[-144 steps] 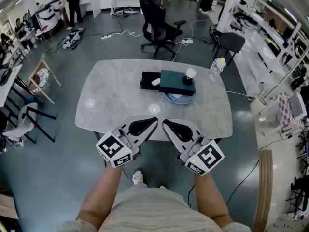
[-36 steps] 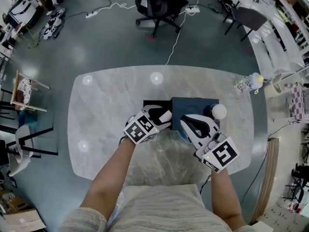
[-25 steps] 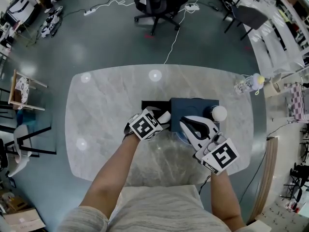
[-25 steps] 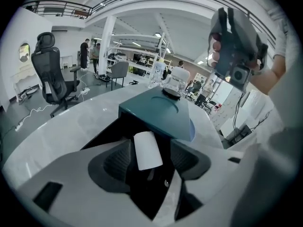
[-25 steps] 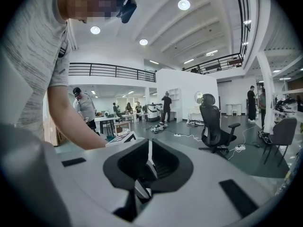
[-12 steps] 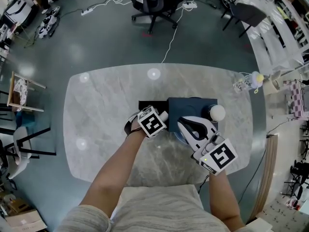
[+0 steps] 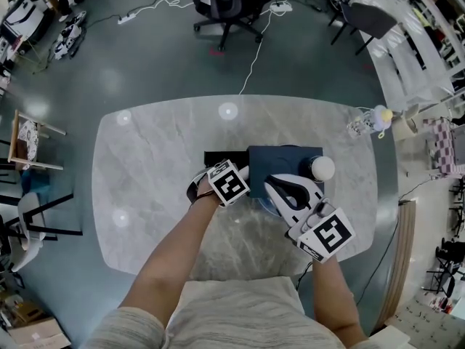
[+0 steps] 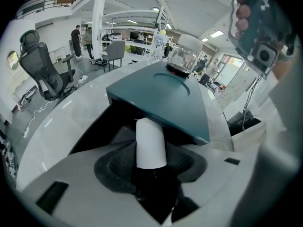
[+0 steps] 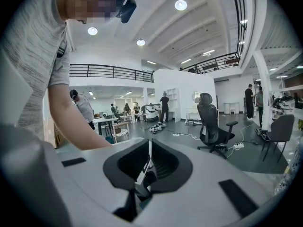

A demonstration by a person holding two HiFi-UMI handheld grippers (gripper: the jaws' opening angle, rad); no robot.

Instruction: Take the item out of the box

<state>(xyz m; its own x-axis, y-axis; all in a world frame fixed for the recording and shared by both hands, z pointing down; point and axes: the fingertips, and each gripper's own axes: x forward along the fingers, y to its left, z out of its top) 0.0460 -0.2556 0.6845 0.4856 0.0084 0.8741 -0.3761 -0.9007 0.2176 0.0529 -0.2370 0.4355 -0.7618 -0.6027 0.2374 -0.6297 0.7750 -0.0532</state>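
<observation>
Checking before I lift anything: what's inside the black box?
A white cylinder lies in the black box. The teal lid covers the rest, so nothing more shows.

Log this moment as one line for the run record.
left gripper: jaws just closing on white cylinder in black box | right gripper: shut, above teal lid | cylinder: not yet out

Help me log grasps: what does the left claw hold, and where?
The white cylinder, by its near end; left claw jaws have just been closing around it.
</observation>
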